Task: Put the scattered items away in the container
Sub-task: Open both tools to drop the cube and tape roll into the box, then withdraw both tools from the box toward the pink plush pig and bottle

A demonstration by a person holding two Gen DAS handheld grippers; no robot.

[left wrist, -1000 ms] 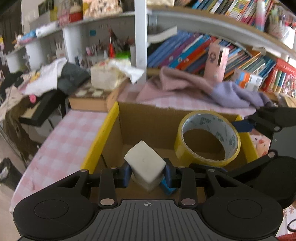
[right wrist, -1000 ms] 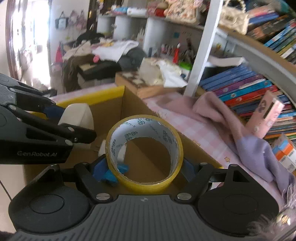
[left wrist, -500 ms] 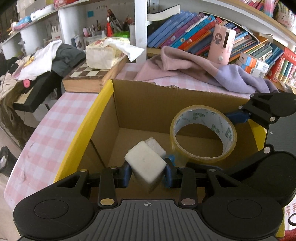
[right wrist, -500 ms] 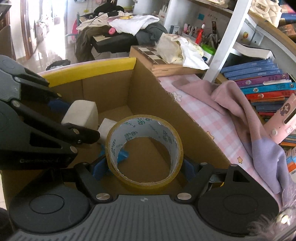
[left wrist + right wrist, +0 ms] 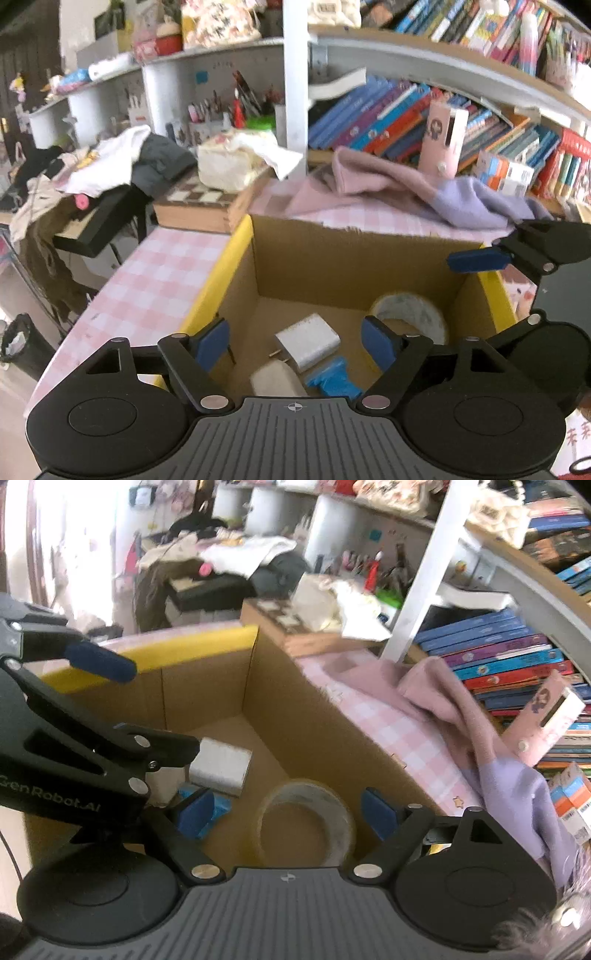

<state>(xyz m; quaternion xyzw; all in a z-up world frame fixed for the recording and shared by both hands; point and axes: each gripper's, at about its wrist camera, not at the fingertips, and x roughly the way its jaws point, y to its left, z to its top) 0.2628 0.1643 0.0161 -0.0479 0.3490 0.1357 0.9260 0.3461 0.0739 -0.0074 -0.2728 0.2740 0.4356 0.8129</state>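
Observation:
The cardboard box [image 5: 229,266] with a yellow rim sits below both grippers. My left gripper [image 5: 295,341] hangs over it, its jaws opening with nothing pressed between them. The cream block [image 5: 275,380] lies loose on the box floor beside a white charger plug [image 5: 306,345] and a blue item [image 5: 332,380]. My right gripper [image 5: 286,812] is at the box's right side, its jaws also opening. The yellow tape roll [image 5: 306,823] lies beneath it on the floor, clear of the pads. The tape roll [image 5: 410,317] also shows in the left wrist view.
A pink and lilac cloth [image 5: 424,192] lies on the checked tablecloth behind the box. A chessboard case [image 5: 199,206] stands at the back left, under a white bundle. Crowded bookshelves [image 5: 388,110] rise behind. The table drops off at its left edge [image 5: 92,317].
The left jaws spread and let the cream block drop into the box. The right jaws widened and the tape roll fell from them to the box floor.

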